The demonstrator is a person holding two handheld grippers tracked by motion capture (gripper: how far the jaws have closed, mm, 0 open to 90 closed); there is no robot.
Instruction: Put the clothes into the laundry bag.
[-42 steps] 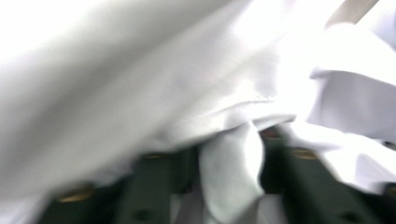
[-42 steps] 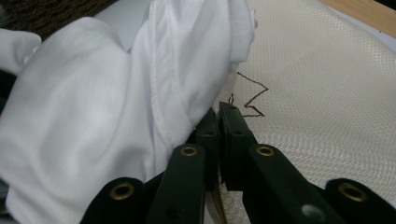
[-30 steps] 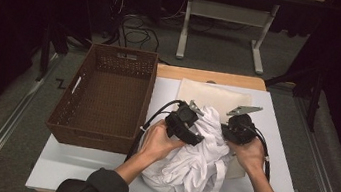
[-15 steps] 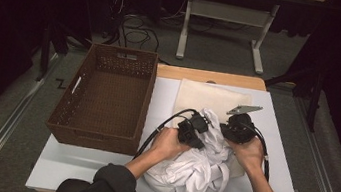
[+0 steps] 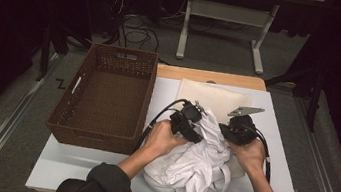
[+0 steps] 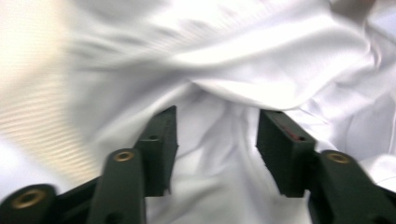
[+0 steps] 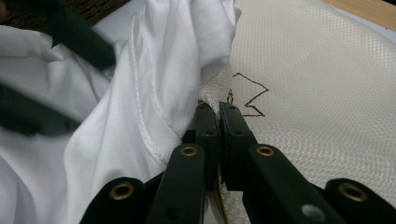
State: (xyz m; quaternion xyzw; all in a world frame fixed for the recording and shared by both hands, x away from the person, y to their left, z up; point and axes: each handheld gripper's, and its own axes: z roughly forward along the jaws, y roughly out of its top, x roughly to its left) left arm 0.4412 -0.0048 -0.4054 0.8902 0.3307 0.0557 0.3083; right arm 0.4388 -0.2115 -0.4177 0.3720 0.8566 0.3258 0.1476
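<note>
Currently: both grippers work a crumpled white garment (image 5: 194,162) on the white table (image 5: 72,173).
Left gripper (image 6: 217,140) has just been opening, jaws apart with white cloth between, pads not pressing. Right gripper (image 7: 218,135) is clamped tight on a thin fold where the garment meets the cream mesh cloth (image 7: 317,93). Wicker basket (image 5: 107,97) stands beside the garment.

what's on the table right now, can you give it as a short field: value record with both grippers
surface: white table
main item: crumpled white garment, near the front edge
under it: cream mesh cloth, brown zigzag mark on it
left side: brown wicker basket, nothing seen inside
left gripper: jaws apart over the garment, just reopened, pads not pressing
right gripper: jaws shut, pinching a cloth edge where garment and mesh meet; which one, unclear
</note>
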